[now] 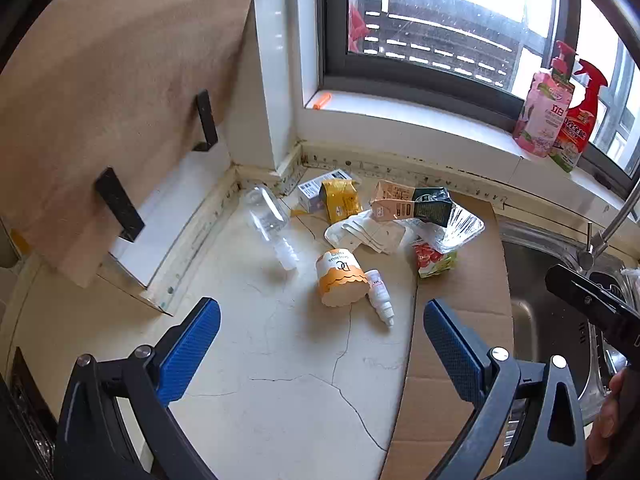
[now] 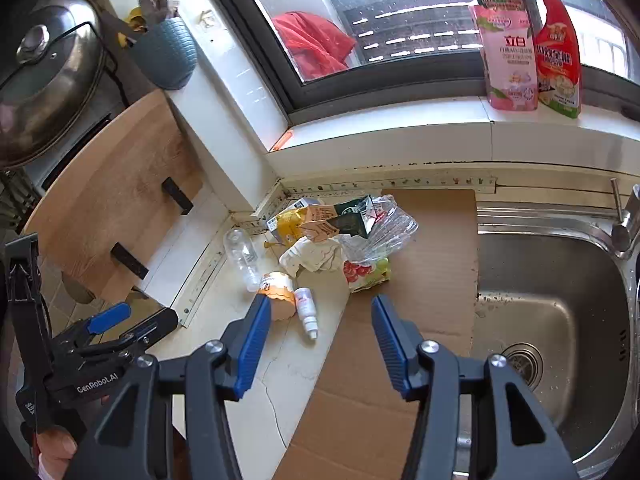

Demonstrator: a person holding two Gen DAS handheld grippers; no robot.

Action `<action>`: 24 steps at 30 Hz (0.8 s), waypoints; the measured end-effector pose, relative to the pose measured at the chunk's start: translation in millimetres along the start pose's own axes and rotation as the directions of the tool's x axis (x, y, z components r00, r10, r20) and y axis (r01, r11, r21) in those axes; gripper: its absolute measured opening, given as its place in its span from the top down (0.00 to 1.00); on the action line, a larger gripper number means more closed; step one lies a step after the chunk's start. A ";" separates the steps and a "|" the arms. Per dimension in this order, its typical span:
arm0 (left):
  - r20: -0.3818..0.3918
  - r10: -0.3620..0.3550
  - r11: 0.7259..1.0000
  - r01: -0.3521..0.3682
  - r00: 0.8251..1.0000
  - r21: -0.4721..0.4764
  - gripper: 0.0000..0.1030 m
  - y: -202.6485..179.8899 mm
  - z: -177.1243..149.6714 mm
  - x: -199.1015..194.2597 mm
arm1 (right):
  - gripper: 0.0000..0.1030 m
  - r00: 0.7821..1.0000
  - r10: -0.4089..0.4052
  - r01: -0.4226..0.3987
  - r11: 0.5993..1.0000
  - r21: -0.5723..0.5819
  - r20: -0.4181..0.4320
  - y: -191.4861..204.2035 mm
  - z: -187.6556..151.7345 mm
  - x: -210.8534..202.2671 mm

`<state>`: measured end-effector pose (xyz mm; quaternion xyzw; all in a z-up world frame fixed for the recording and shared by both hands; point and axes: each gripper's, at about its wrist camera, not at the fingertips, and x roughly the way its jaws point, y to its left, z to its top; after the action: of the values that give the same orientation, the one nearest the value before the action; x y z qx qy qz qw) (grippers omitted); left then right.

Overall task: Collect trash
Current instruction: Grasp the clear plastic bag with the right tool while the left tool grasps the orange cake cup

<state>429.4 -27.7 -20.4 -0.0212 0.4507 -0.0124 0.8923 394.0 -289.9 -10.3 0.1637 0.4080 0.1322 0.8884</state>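
**Trash pile in bench corner, both tongs spread and empty**

Left tongs (image 1: 322,328) are seen wide apart, nothing between the blue pads. Right tongs (image 2: 321,322) likewise spread, nothing held. Both are hovering short of the pile, no contact made.

Trash is grouped on the bench (image 1: 280,392) near the back corner under the window, partly on a cardboard sheet (image 1: 460,304) laid beside the sink (image 2: 560,320).

Items and handling, judged from appearance:
- Clear plastic bottle (image 1: 268,216), lying on its side, apparently empty. Light, smooth, likely to roll and squash. Best taken across the body near the neck.
- Orange-and-white paper cup (image 1: 340,278), on its side, nearest the tongs. Light, crushable; a gentle pinch across the wall near the rim is advised.
- Small dropper bottle (image 1: 380,294), touching or just beside the cup. Stiff, thin, slippery; to be pinched across the middle.
- Crumpled white paper (image 1: 368,232). Soft, light; any bunched fold will do.
- Clear plastic wrap (image 1: 460,228) over a red-and-green packet (image 1: 434,262). Flimsy, slick; may drag neighbours when lifted.
- Yellow packet (image 1: 340,198), small box (image 1: 316,190), tan-and-green carton (image 1: 412,204) at the back, overlapping. Carton stiff enough for an edge grip.

No bin is visible in either view. Nothing collected yet, by the look of it. Cup is judged the easiest first pick.
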 end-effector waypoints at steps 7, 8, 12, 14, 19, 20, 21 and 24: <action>-0.113 -0.013 0.999 0.008 0.994 -0.049 0.02 1.1 19.4 83.2 | 0.49 0.996 0.084 -0.075 0.965 0.252 -0.023 -58.6 23.1 73.8; -0.121 -0.017 0.999 0.011 0.993 -0.052 0.02 0.8 21.3 93.9 | 0.49 0.995 0.099 -0.086 0.953 0.289 -0.029 -66.4 24.0 85.5; -0.169 -0.036 0.997 0.024 0.985 -0.073 0.02 -1.1 26.2 133.4 | 0.49 0.990 0.133 -0.105 0.914 0.393 -0.043 -89.8 24.0 129.6; -0.196 -0.039 0.996 0.022 0.980 -0.087 0.02 -1.5 26.8 151.3 | 0.49 0.990 0.134 -0.103 0.906 0.410 -0.047 -93.7 24.8 145.2; -0.254 -0.084 0.988 0.047 0.964 -0.147 0.06 0.8 21.8 185.9 | 0.49 0.986 0.146 -0.102 0.903 0.416 -0.077 -92.1 22.6 176.2; -0.259 -0.094 0.986 0.054 0.961 -0.158 0.08 0.5 20.9 190.9 | 0.52 0.986 0.146 -0.102 0.904 0.415 -0.075 -90.8 22.2 178.7; -0.263 -0.100 0.984 0.058 0.960 -0.166 0.11 0.4 19.7 194.8 | 0.63 0.987 0.143 -0.104 0.908 0.406 -0.066 -89.1 22.3 179.3; -0.282 -0.128 0.978 0.074 0.951 -0.193 0.41 1.3 15.5 205.6 | 0.75 0.992 0.120 -0.099 0.924 0.369 -0.034 -82.8 24.2 175.2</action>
<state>563.9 -34.5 -176.5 -0.1229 0.5753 -0.0203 0.8084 531.8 -305.3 -148.0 0.3455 0.4404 0.1075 0.8216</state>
